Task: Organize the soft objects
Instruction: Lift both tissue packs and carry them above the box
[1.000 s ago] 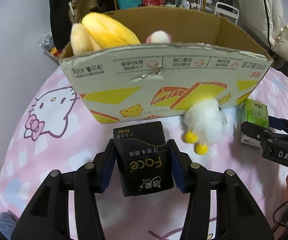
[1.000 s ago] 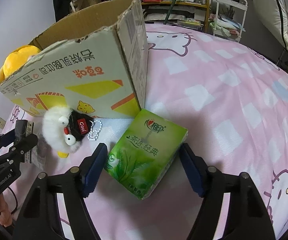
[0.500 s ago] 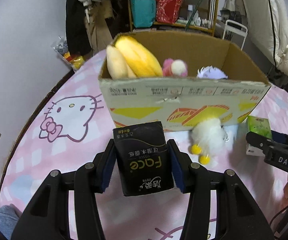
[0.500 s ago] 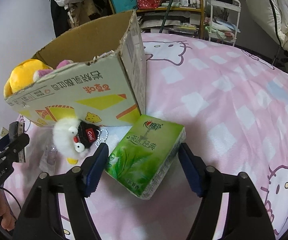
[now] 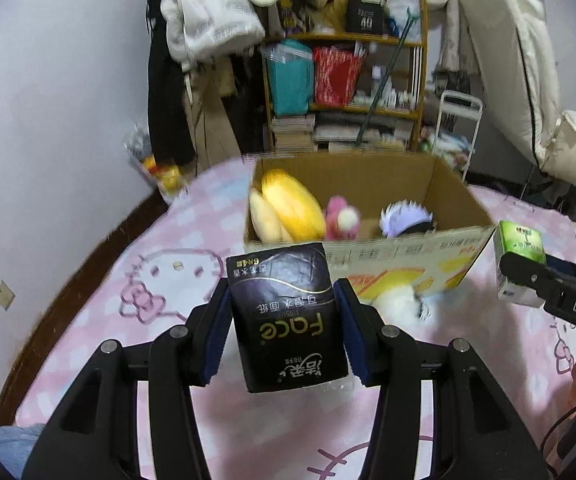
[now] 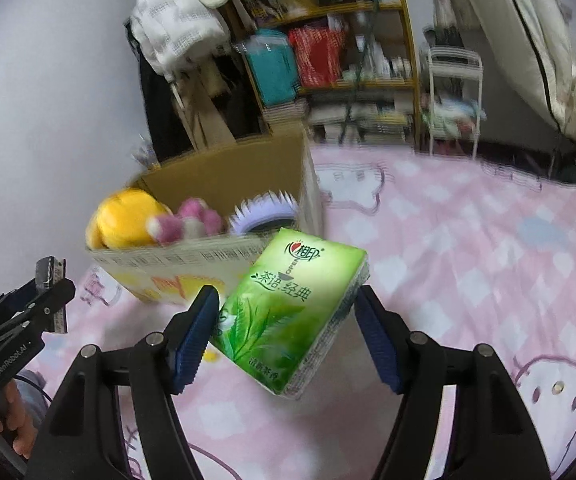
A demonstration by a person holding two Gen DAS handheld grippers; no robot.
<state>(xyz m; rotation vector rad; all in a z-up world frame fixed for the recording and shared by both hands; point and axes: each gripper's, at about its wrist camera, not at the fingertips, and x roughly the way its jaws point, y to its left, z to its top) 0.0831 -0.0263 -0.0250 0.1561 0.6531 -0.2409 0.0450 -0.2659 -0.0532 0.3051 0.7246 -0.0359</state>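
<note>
My left gripper (image 5: pixel 284 328) is shut on a black tissue pack (image 5: pixel 286 316) and holds it in the air in front of the cardboard box (image 5: pixel 399 252). My right gripper (image 6: pixel 288 332) is shut on a green tissue pack (image 6: pixel 291 312), lifted beside the box's right corner (image 6: pixel 307 200); the pack also shows in the left wrist view (image 5: pixel 519 264). Inside the box lie a yellow plush (image 5: pixel 288 210), a pink plush (image 5: pixel 341 220) and a purple spiky plush (image 5: pixel 405 218). A white fluffy toy (image 5: pixel 401 306) lies on the bed against the box front.
The box stands on a pink Hello Kitty bedspread (image 6: pixel 467 248). A wall runs along the left (image 5: pixel 48 120). Behind the bed stand a cluttered shelf (image 5: pixel 343 80), hanging clothes (image 5: pixel 208 20) and a white folding rack (image 6: pixel 451 92).
Both grippers have risen with their tissue packs, from bed level to above the box rim. The inside of the box now shows. The white toy stays on the bed.
</note>
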